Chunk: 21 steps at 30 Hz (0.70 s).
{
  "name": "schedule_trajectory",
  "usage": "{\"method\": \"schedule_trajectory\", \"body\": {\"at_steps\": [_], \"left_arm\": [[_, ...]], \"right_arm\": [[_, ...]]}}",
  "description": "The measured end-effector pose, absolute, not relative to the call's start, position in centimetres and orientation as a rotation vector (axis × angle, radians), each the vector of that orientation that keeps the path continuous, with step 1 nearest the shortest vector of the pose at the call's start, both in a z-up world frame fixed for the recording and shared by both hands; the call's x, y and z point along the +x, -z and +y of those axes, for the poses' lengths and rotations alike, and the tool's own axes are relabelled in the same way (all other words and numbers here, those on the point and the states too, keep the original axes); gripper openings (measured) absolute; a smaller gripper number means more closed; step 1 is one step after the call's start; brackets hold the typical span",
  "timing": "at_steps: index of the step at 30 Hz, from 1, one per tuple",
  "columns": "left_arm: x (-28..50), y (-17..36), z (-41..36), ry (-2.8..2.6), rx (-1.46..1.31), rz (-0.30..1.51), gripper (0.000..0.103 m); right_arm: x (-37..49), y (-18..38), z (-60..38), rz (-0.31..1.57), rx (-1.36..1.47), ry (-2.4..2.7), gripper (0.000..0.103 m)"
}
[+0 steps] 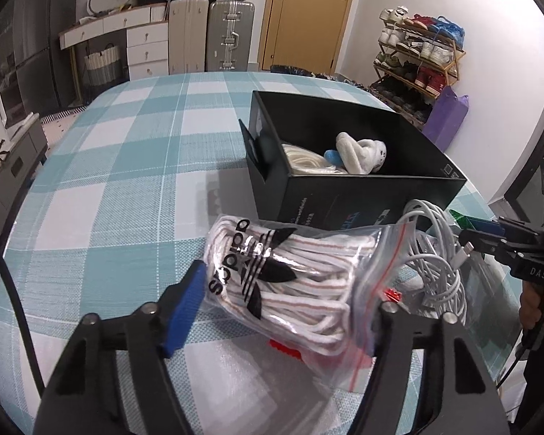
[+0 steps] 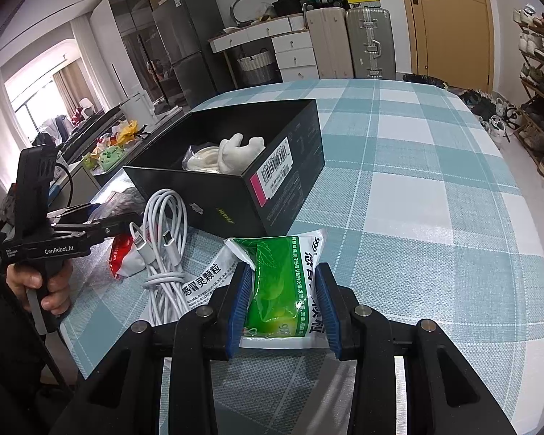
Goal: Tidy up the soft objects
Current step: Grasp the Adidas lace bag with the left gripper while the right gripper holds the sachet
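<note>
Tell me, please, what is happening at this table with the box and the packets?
A person holds a gripper in each hand and is sorting soft items into the black box, which already holds a white plush toy. The right gripper is shut on a green and white sachet. The left gripper straddles a zip bag of white laces lying on the checked tablecloth, beside a coiled white cable. Whether its pads press the bag is unclear.
</note>
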State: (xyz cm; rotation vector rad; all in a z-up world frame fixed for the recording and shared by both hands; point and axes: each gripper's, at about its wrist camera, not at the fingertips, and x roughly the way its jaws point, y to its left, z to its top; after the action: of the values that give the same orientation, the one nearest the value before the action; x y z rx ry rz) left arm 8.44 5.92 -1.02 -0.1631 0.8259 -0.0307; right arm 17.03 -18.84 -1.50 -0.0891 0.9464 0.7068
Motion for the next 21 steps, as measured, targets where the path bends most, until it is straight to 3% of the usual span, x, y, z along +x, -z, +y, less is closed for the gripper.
{"method": "schedule_trajectory", "body": {"at_steps": [5, 7, 9, 14, 21], "left_arm": [[7.8, 0.7, 5.6, 0.03, -0.147, 0.799, 0.055], [7.6, 0.5, 5.5, 0.033, -0.14, 0.784, 0.046], [7.2, 0.2, 5.5, 0.035, -0.127, 0.755, 0.024], [6.9, -0.3, 6.1, 0.019, -0.144, 0.731, 0.018], [6.1, -1.2, 6.4, 0.015, -0.167, 0.699, 0.017]], "right_arm": [[16.8, 1.1, -18.8, 0.936, -0.09, -0.714, 0.037], [16.8, 1.1, -18.8, 0.933, -0.09, -0.715, 0.037], [16.8, 1.0, -18.8, 0.931, -0.089, -0.716, 0.037], [16.7, 0.9, -18.8, 0.928, -0.09, -0.718, 0.037], [16.5, 0.5, -18.9, 0.917, -0.087, -0.719, 0.037]]}}
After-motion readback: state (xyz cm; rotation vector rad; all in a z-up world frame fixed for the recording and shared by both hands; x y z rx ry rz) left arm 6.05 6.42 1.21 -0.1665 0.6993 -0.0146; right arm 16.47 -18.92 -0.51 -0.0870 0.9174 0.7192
